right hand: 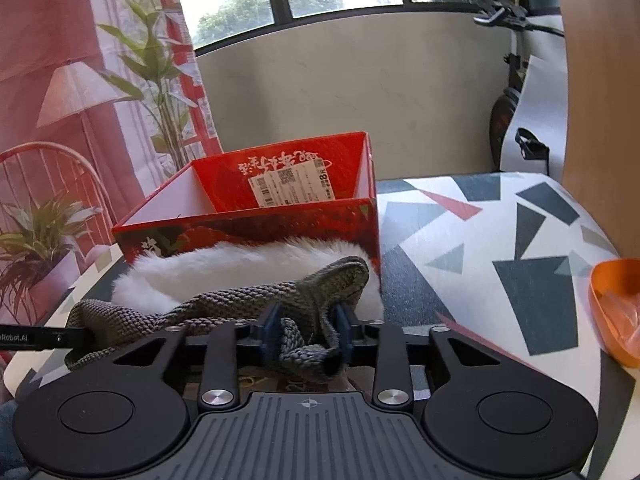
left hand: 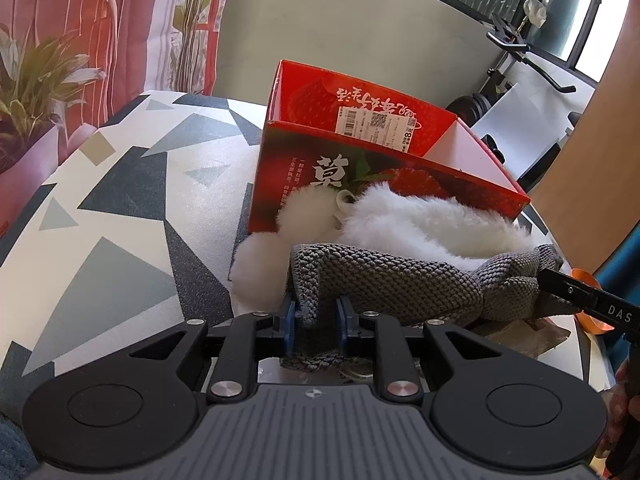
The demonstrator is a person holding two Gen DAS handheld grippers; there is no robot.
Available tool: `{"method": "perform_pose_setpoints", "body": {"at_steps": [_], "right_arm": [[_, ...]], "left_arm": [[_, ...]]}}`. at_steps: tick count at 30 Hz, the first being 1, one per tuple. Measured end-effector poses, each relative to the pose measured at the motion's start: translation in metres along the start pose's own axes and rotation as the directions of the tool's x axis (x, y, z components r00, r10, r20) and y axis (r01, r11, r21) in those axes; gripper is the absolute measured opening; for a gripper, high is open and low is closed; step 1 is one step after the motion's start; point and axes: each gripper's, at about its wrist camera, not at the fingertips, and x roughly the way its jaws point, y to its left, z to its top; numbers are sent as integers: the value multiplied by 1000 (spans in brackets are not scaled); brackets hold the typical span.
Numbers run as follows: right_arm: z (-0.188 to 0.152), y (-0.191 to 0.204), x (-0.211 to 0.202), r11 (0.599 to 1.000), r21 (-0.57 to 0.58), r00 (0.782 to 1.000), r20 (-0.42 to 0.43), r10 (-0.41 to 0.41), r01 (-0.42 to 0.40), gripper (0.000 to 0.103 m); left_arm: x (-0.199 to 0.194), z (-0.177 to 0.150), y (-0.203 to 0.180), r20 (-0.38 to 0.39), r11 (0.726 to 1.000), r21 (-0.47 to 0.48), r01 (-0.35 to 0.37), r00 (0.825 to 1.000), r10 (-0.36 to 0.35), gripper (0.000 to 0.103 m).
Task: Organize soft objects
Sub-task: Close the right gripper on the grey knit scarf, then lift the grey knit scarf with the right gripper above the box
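Observation:
A grey knitted cloth (left hand: pixel 400 280) is stretched between both grippers, just in front of an open red cardboard box (left hand: pixel 360 148). My left gripper (left hand: pixel 318 314) is shut on the cloth's left end. My right gripper (right hand: pixel 306 330) is shut on the bunched right end of the cloth (right hand: pixel 320 288). A white fluffy item (left hand: pixel 400 220) with pompoms lies between the cloth and the box; it also shows in the right wrist view (right hand: pixel 224 268). The box (right hand: pixel 280 216) looks empty inside. The right gripper's finger shows in the left wrist view (left hand: pixel 580 296).
The table has a cloth with grey and dark triangles (left hand: pixel 120 208). An orange container (right hand: pixel 616 308) stands at the right edge. Potted plants (right hand: pixel 36 236) stand at the left. An exercise bike (left hand: pixel 520 80) is behind the table.

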Motion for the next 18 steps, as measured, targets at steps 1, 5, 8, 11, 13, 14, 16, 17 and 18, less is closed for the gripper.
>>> {"method": "perform_pose_setpoints", "body": {"at_steps": [1,5,8,11,13,14,16,17,18], "right_arm": [[-1,-3,0,1000,14,1000,2,-2,2,34],[-1,-19,3,994,108,1000,7,26,-27,39],[-2,-27,7,988,149,999,8,39,-40,39],[-3,-30,10,983,177,999,11,52,-53,38],[-4,-28,11,986,159,998,11,58,-59,24],[-4,-24,11,989,138,999,11,50,-51,23],[-4,-17,9,995,94,999,16,33,-34,18],[-3,-14,8,996,83,999,18,30,-31,17],[-3,-12,8,997,73,999,22,24,-25,16]], "left_arm": [[0,0,0,-1,1000,0,-3,1000,3,22],[2,0,1,-3,1000,-1,-9,1000,9,22],[3,0,2,-6,1000,-3,-11,1000,11,22],[5,0,2,-11,1000,-5,-10,1000,10,22],[6,0,3,-15,1000,-11,-1,1000,1,22],[6,0,3,-13,1000,-13,5,1000,-5,22],[5,0,3,-4,1000,-14,18,1000,-18,22],[4,0,3,5,1000,-14,18,1000,-18,21],[3,0,3,14,1000,-11,17,1000,-17,20]]}}
